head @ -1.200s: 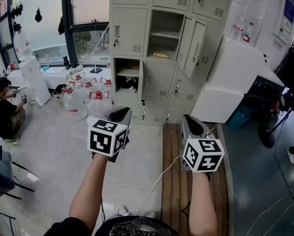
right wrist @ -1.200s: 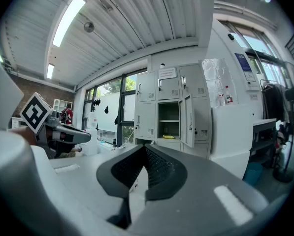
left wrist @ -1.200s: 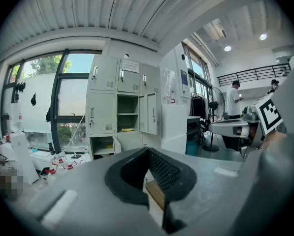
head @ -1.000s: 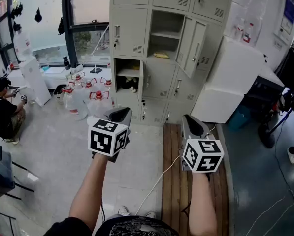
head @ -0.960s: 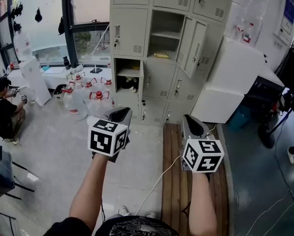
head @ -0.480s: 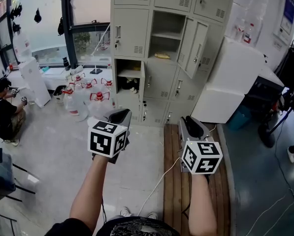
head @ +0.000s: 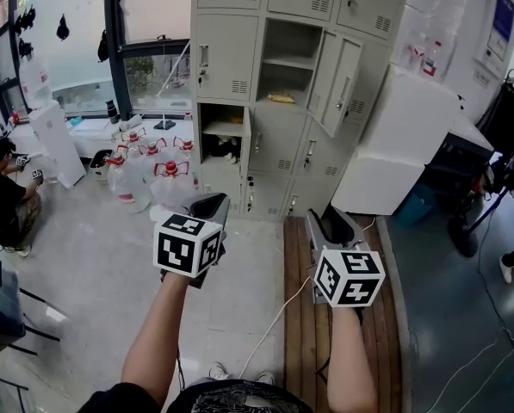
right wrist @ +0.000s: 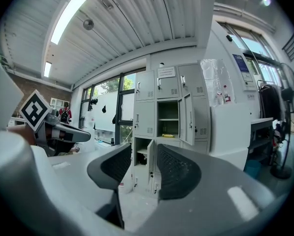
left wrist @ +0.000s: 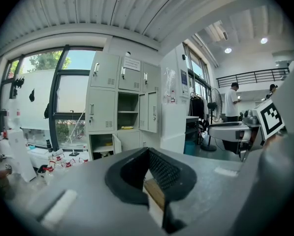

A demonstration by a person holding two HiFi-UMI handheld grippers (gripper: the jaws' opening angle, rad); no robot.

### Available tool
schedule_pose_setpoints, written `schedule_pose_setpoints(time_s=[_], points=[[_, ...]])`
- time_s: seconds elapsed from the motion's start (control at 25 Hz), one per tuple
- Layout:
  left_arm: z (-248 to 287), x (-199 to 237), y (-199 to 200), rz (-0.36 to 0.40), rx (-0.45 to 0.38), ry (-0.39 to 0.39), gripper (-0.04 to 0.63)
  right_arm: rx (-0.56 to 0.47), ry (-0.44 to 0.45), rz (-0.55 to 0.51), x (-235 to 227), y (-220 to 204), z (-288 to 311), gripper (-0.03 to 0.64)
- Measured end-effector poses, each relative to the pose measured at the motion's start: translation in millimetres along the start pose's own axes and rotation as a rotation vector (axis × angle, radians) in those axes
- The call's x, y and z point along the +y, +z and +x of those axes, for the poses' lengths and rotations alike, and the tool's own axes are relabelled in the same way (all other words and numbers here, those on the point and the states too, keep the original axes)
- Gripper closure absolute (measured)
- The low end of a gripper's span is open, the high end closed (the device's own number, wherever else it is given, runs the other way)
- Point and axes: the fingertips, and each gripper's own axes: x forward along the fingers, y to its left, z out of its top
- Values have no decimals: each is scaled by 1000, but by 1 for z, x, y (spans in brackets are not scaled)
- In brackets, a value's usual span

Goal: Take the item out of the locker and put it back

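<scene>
1. At 9 o'clock of the head view we list a person [head: 0, 198] in dark clothes, crouched on the pale floor.

2. At 10 o'clock, a cluster of clear water jugs [head: 153, 179] with red caps stands before the window.

3. At 7 o'clock, the left gripper [head: 210, 201] has its marker cube uppermost and is aimed toward the lockers. In the left gripper view we find its jaws pressed together at the tips, with nothing pinched.

4. At 12 o'clock stands the grey locker bank [head: 226, 54]. We count two openings:
   - The lower compartment [head: 223, 140], at 11 o'clock, holds dark things we cannot identify.
   - The upper compartment [head: 289, 58] has its door [head: 338, 83] swung out to the right.

5. The yellow item [head: 281, 98] lies flat on the bottom of the upper compartment, below its shelf and well apart from both grippers.

6. At 6 o'clock, a white cable [head: 274, 317] crosses the floor between the two forearms.

7. At 5 o'clock, the right gripper [head: 329, 222] is held above a wooden slatted board [head: 300, 342]. Its jaws have just been opening. They stand spread, and we see only the distant lockers between them.

8. At 2 o'clock, a large white cabinet [head: 403, 136] sits just beside the lockers.
</scene>
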Motion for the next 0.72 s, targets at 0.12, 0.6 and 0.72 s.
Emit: schedule_pose_setpoints(time_s=[0.12,0.6,0.72], points=[[1,2,-1,-2,-1,-5,594,5,-4,3,2,-3,2,406],[-1,28,-5,-8,-4,-38,594,7,-35,-2,25,2,17,339],[-5,39,-7,-11,-5,-49,594,13,-41,-5,38,3,24,328]])
